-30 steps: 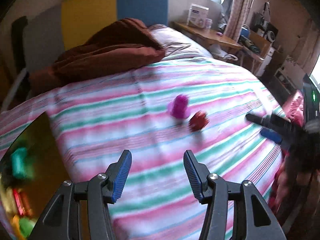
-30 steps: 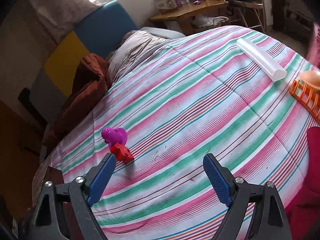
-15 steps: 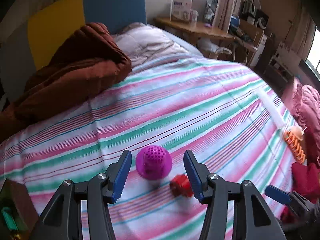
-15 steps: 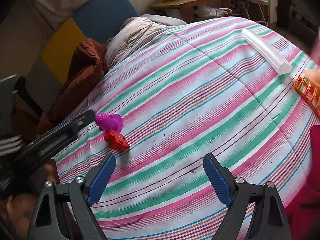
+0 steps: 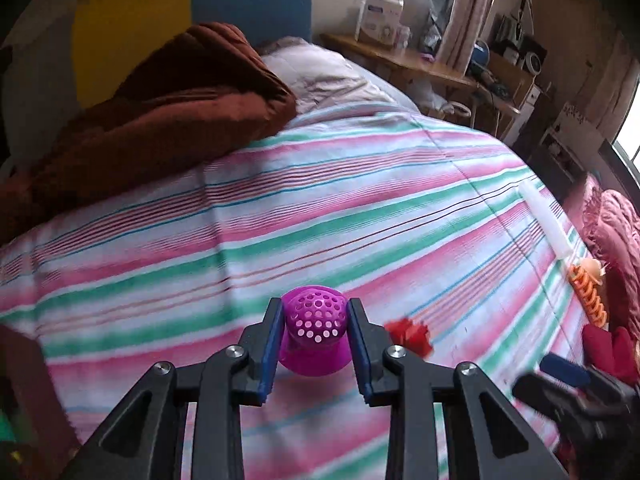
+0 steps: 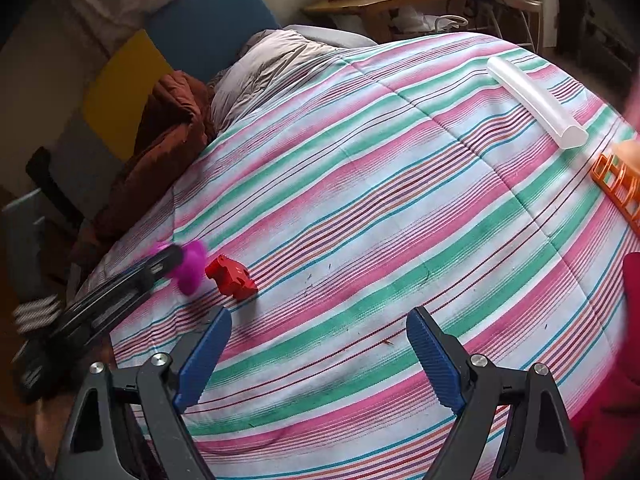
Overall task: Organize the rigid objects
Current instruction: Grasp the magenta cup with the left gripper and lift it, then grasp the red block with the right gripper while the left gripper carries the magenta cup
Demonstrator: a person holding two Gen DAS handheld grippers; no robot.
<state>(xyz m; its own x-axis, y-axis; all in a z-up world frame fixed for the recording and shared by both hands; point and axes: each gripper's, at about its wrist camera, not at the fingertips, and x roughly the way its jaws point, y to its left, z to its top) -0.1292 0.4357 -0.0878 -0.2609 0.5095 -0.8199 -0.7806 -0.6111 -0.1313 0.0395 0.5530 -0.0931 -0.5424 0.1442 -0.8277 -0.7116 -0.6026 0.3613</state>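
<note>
A purple perforated cup-shaped toy sits on the striped bedspread, and my left gripper is shut on it, one blue pad on each side. In the right wrist view the same toy shows blurred at the left with the left gripper's black fingers around it. A small red toy lies just right of it, also in the left wrist view. My right gripper is open and empty, low over the bed's near edge, and appears at the right in the left wrist view.
A clear plastic tube and an orange rack lie at the bed's right side. A brown blanket and grey pillow lie at the head. A wooden desk stands behind. A dark box edge is at the left.
My left gripper has swung from the box to the purple toy and closed its pads on it. The right gripper has stayed open and moved slightly.
</note>
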